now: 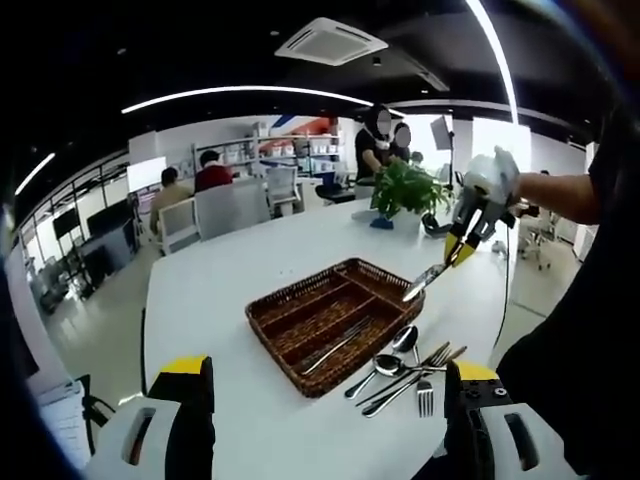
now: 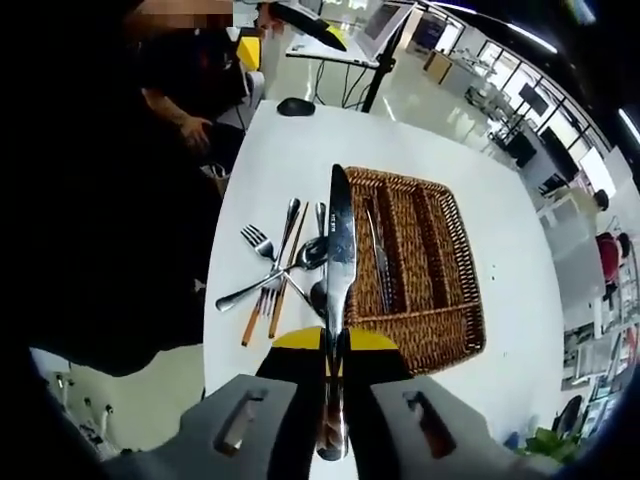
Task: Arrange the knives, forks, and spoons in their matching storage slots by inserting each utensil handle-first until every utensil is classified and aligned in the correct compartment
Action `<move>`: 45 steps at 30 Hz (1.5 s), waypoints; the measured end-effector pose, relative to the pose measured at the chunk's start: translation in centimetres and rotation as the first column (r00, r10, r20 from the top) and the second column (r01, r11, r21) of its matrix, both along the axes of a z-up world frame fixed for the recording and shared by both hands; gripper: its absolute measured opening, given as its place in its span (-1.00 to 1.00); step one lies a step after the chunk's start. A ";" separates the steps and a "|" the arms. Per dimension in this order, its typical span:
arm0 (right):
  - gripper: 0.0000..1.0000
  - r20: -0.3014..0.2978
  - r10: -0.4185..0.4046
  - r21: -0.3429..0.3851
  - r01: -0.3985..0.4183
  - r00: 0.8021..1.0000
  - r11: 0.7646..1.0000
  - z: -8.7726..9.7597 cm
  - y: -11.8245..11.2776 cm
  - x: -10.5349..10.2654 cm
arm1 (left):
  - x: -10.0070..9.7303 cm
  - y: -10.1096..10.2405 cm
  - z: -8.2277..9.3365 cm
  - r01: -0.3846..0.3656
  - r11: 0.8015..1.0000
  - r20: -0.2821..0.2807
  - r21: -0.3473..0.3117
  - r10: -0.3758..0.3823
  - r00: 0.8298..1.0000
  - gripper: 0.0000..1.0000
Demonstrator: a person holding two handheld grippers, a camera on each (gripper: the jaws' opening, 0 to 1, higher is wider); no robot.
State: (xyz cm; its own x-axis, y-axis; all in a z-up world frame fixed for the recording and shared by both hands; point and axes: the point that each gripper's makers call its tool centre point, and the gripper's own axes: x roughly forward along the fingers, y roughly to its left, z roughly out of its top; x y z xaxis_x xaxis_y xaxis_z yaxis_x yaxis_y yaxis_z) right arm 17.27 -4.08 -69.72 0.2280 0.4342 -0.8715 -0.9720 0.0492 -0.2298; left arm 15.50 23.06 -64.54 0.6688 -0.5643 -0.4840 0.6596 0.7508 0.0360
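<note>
Right gripper [image 2: 333, 385] fingers pinching knife [image 2: 339, 250] by handle, blade forward, poised above wicker tray [image 2: 455, 290]. Stiff, slick steel; likely best held mid-handle. Left gripper [image 1: 325, 420] fingers spread, holding nothing. Loose spoons and forks [image 1: 405, 370] on counter [image 1: 230, 260] beside tray.

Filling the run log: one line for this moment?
right tongs: shut on knife, above wicker tray | left tongs: open, empty | loose cutlery pile beside tray
</note>
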 end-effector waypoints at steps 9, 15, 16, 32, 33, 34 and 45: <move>-0.96 -0.005 0.012 0.001 -0.012 1.000 1.000 -0.2 0.7 0.5 | 0.0 0.5 -0.2 -0.009 1.000 -0.005 -0.004 0.009 1.000 1.00; -0.96 0.000 0.026 0.008 -0.026 1.000 1.000 -0.1 1.4 1.1 | -0.1 0.9 -0.3 -0.013 1.000 -0.012 0.000 0.013 1.000 1.00; -0.96 0.000 0.025 0.008 -0.025 1.000 1.000 -0.1 1.6 1.2 | 0.0 1.0 -0.4 -0.014 1.000 -0.015 -0.002 0.014 1.000 1.00; -0.96 -0.010 0.044 0.007 -0.043 0.999 0.999 -0.3 2.8 2.7 | 0.5 1.7 -0.6 -0.031 0.999 -0.026 -0.014 0.031 0.999 1.00; -0.96 -0.008 0.045 0.006 -0.045 0.999 0.999 -0.3 2.8 2.8 | 0.5 1.7 -0.7 -0.032 0.999 -0.027 -0.014 0.032 0.999 1.00; -0.96 -0.009 0.045 0.007 -0.045 0.999 0.999 -0.3 2.9 2.9 | 0.6 1.7 -0.7 -0.033 0.999 -0.028 -0.015 0.033 0.999 1.00; -0.96 -0.022 0.042 0.014 -0.042 0.999 0.999 -0.3 3.7 4.0 | 1.2 1.9 -1.0 -0.038 0.999 -0.034 -0.021 0.037 0.999 1.00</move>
State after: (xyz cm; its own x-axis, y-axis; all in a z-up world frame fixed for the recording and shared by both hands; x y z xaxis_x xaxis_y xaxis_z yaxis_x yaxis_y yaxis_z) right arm 21.23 -0.42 -70.00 0.1902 0.4551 -0.8699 -0.9781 0.0112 -0.2081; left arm 16.69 24.98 -65.50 0.6731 -0.5497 -0.4947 0.6314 0.7754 -0.0025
